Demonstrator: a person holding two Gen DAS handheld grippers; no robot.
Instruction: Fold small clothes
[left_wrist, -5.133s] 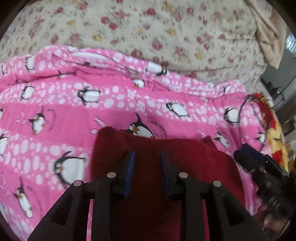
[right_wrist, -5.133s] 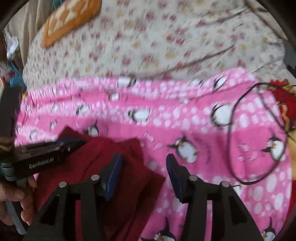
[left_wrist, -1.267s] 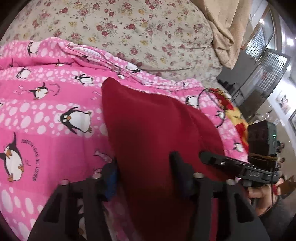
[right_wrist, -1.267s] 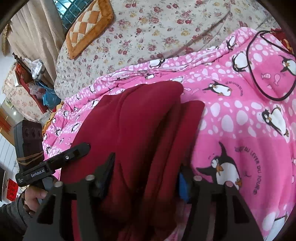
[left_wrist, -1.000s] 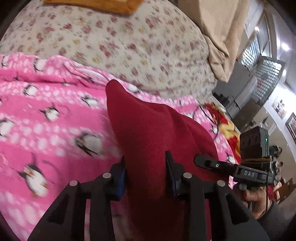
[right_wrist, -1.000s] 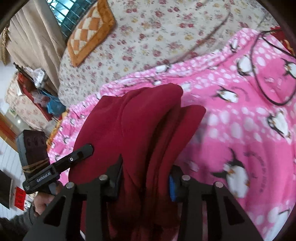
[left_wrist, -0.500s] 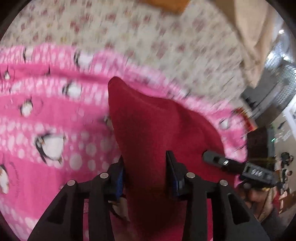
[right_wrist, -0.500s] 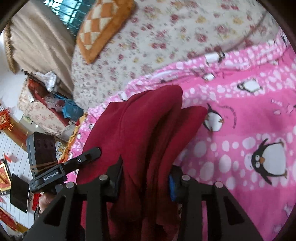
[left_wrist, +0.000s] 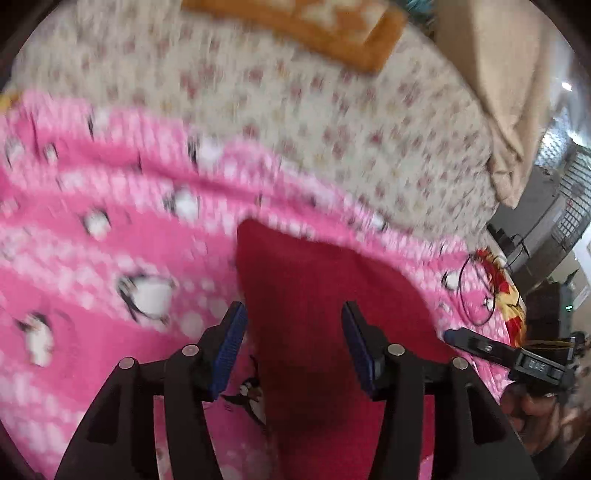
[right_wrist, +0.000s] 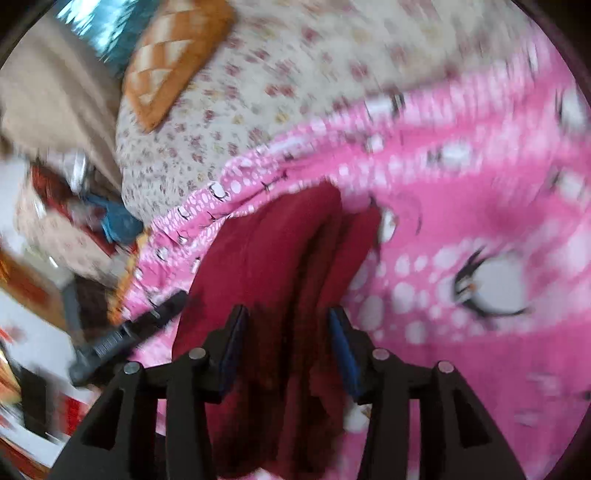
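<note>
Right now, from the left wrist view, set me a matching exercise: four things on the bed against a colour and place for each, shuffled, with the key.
Things:
1. garment
2. blanket
3. cushion
4. cable

Colour and place:
A. orange with pale checks, at the top on the floral cover
B. dark red, running between the fingers of the left claw
C. black loop, near the blanket's right edge
D. pink with penguins, spread under the garment

Pairs: 1-B, 2-D, 3-A, 4-C
</note>
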